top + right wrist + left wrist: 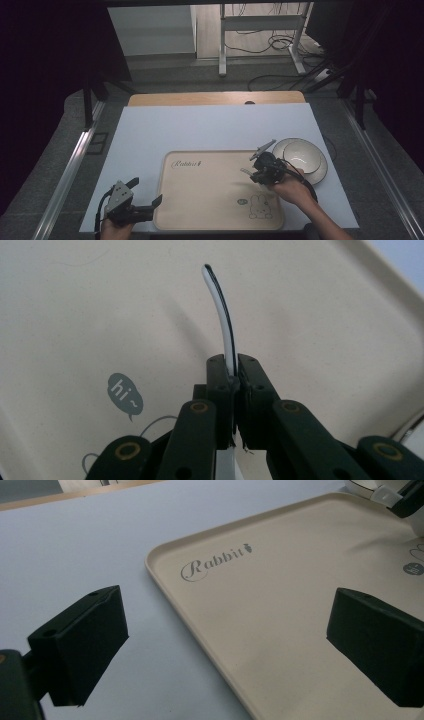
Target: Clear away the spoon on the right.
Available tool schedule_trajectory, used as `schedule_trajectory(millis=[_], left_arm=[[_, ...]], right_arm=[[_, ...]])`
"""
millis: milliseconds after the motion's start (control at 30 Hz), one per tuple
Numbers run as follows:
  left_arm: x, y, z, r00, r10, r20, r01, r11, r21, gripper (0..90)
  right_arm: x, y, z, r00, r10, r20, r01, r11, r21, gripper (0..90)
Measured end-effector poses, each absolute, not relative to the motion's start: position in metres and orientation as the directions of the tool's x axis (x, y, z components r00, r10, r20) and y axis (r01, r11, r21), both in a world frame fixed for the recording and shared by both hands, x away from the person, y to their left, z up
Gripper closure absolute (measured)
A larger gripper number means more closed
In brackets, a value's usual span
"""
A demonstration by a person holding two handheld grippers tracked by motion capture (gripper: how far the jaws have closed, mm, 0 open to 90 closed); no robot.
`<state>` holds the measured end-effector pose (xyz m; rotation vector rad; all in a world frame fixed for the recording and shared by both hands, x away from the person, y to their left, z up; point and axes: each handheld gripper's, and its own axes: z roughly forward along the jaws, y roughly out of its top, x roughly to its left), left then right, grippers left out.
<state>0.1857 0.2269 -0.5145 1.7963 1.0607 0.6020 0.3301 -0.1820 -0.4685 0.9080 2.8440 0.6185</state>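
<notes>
Right gripper [234, 372] clamped on thin white spoon handle [220, 315] over beige tray [200, 200]; left gripper [145, 192] jaws wide at tray's 9 o'clock edge; bowl [300, 155] at 2 o'clock

There is one tan tray [200, 200] on the white tabletop [210, 130]. There are two bowls [300, 152], one sitting inside the other. There is one thin white spoon [222, 320]. There are two hand-held grippers, the left one [146, 192] and the right one [246, 171].
</notes>
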Motion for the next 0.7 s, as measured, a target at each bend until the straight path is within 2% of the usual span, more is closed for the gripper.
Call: schedule_trajectory(millis=[233, 333, 600, 700], left_arm=[[0.186, 0.227, -0.515, 0.505, 0.862, -0.045, 0.405, -0.191, 0.894, 2.9], [0.186, 0.227, -0.515, 0.505, 0.862, -0.045, 0.405, -0.191, 0.894, 2.9], [0.186, 0.227, -0.514, 0.504, 0.863, -0.044, 0.404, -0.19, 0.895, 2.9], [0.186, 0.227, -0.514, 0.504, 0.862, -0.043, 0.403, -0.191, 0.895, 2.9]], right_arm=[[0.33, -0.182, -0.475, -0.819, 0.573, 0.036, 0.536, 0.739, 0.408, 75.8], [0.33, -0.185, -0.474, -0.818, 0.574, 0.034, 0.531, 0.731, 0.429, 74.8], [0.329, -0.191, -0.465, -0.806, 0.591, 0.027, 0.529, 0.7, 0.479, 75.2], [0.328, -0.194, -0.463, -0.807, 0.59, 0.034, 0.523, 0.687, 0.505, 79.2]])
